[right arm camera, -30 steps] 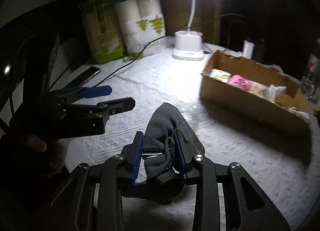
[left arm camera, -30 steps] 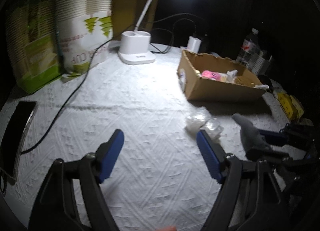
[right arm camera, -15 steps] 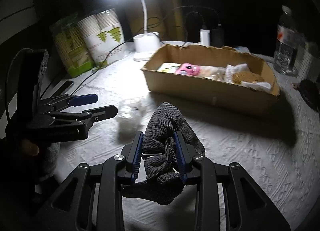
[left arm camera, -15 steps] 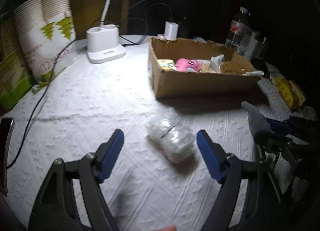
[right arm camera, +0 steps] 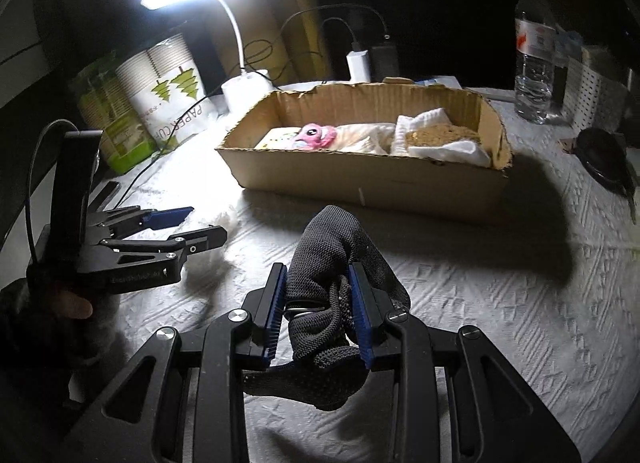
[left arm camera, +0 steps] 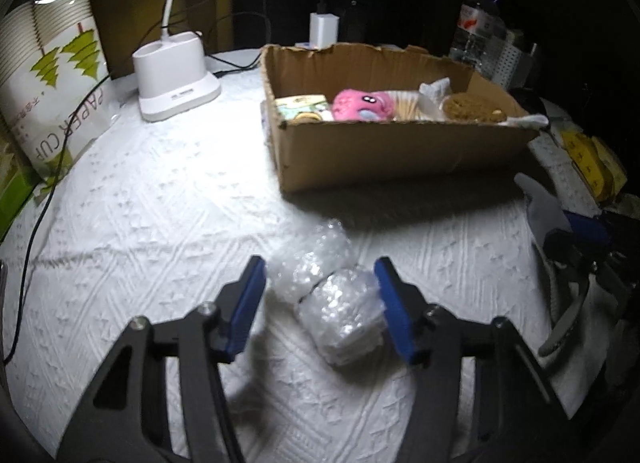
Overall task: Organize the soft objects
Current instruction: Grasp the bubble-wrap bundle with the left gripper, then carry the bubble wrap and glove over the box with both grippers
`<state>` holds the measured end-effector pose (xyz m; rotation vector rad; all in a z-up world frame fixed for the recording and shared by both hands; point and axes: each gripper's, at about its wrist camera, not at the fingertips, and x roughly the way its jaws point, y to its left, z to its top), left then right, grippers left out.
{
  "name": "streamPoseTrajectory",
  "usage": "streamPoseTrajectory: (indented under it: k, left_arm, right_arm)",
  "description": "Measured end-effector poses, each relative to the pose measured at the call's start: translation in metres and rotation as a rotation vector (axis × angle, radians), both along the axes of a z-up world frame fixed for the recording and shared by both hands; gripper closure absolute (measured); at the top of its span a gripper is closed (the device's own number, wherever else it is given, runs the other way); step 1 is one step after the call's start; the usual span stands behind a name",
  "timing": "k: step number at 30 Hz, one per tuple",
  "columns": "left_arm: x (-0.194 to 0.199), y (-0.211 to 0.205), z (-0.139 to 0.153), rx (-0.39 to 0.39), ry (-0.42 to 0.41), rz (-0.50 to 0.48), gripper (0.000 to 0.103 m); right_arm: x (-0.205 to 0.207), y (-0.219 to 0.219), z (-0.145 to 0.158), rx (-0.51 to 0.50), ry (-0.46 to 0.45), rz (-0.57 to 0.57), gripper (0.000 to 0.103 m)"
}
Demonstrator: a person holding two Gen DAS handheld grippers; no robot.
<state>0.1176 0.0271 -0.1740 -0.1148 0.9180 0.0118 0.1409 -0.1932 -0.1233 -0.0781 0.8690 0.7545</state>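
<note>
My left gripper (left arm camera: 320, 303) is spread wide around the bubble wrap bundle (left arm camera: 332, 295) on the table; my right gripper (right arm camera: 320, 311) clamps a grey knit glove (right arm camera: 332, 263), held level facing the cardboard box (right arm camera: 368, 183).

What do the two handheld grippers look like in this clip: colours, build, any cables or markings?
Both match: the left gripper and right gripper have black angular frames with cut-out openings, silver screws at the joints, and blue ribbed pads on the fingers. Seen from the right wrist, the left gripper carries small pale lettering, too blurred to read, and a thin cable loops behind it.
</note>
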Motion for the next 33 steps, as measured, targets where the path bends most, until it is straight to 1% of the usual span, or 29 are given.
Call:
streamPoseTrajectory:
  k: [6, 12, 19, 24, 33]
  left_arm:
    - [-0.006, -0.003, 0.009, -0.028, -0.025, -0.031, 0.051]
    - [-0.016, -0.004, 0.032, -0.040, -0.078, -0.041, 0.051]
    - [-0.021, -0.004, 0.059, -0.036, -0.133, -0.050, 0.051]
    - [-0.021, -0.005, 0.073, -0.032, -0.160, -0.054, 0.051]
    - [-0.007, -0.004, 0.096, -0.011, -0.206, -0.060, 0.051]
  right_arm:
    - [-0.001, 0.000, 0.005, 0.003, -0.012, -0.003, 0.070]
    - [-0.002, 0.001, 0.016, 0.006, -0.038, 0.003, 0.070]
    - [-0.003, 0.000, 0.030, 0.011, -0.071, 0.006, 0.070]
    - [0.002, -0.002, 0.040, 0.013, -0.092, 0.006, 0.070]
    - [0.017, -0.007, 0.059, 0.024, -0.137, 0.000, 0.070]
